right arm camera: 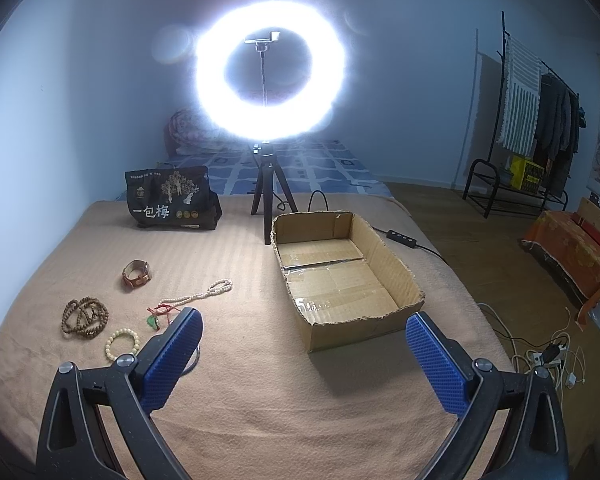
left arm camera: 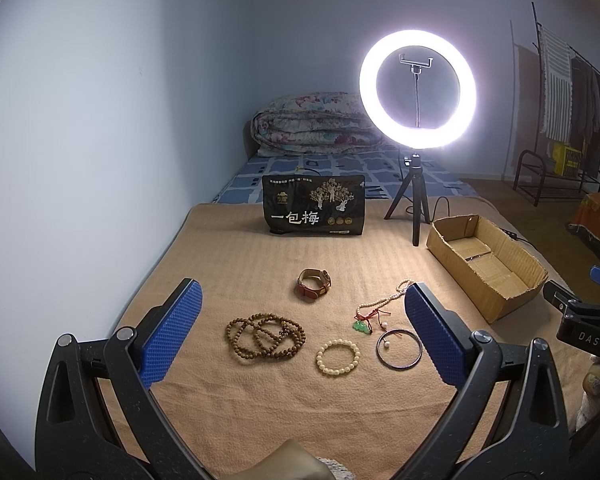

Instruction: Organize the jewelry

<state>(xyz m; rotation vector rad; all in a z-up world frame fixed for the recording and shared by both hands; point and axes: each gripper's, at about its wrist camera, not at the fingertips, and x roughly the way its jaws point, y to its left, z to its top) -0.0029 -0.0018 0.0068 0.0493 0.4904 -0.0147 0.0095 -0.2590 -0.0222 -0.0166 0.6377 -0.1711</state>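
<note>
A tan blanket (left arm camera: 260, 400) covers the bed; from the left wrist, the left gripper (left arm camera: 300, 332) hangs spread and empty over loose jewellery — brown beads (left arm camera: 265, 334), cream bracelet (left arm camera: 338, 356), thin bangle (left arm camera: 399, 349) — left of the cardboard box (left arm camera: 486, 266). From the right wrist, the right gripper (right arm camera: 304, 360) gapes empty before that box (right arm camera: 340, 276) — the bangle could slip from the pads.

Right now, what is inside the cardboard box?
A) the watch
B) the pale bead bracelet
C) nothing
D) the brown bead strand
C: the cardboard box shows only its bare taped floor, while the watch, brown bead strand and pale bead bracelet all lie on the blanket outside it.
</note>
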